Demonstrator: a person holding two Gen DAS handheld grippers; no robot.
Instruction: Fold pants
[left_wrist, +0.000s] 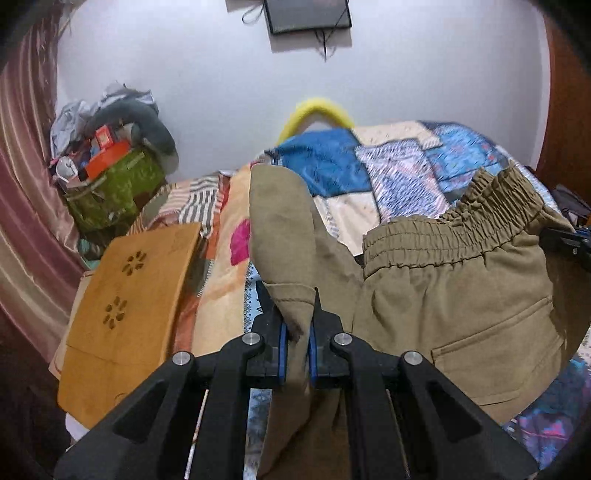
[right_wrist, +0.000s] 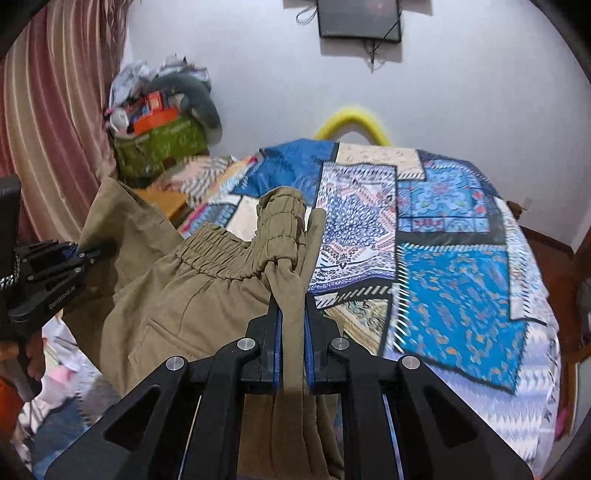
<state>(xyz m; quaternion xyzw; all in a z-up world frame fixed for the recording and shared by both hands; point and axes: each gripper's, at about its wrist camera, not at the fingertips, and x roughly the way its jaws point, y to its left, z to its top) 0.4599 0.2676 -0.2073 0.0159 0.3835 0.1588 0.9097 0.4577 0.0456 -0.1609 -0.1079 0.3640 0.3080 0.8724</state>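
Note:
Olive-khaki pants (left_wrist: 454, 295) with an elastic waistband (left_wrist: 469, 225) hang in the air above the bed, held up by both grippers. My left gripper (left_wrist: 295, 325) is shut on a hemmed edge of the cloth. My right gripper (right_wrist: 293, 310) is shut on bunched cloth just below the waistband (right_wrist: 236, 254). The pants (right_wrist: 177, 314) sag between the two grippers. The left gripper (right_wrist: 83, 254) shows at the left of the right wrist view, pinching the cloth. A back pocket (left_wrist: 498, 350) faces the left camera.
A bed with a blue patchwork quilt (right_wrist: 443, 266) lies below and ahead. A wooden lap tray (left_wrist: 125, 310) rests on the bed's left side. A green bag of clutter (left_wrist: 110, 188) stands by pink curtains (left_wrist: 26, 184). A yellow curved object (right_wrist: 354, 118) leans at the wall.

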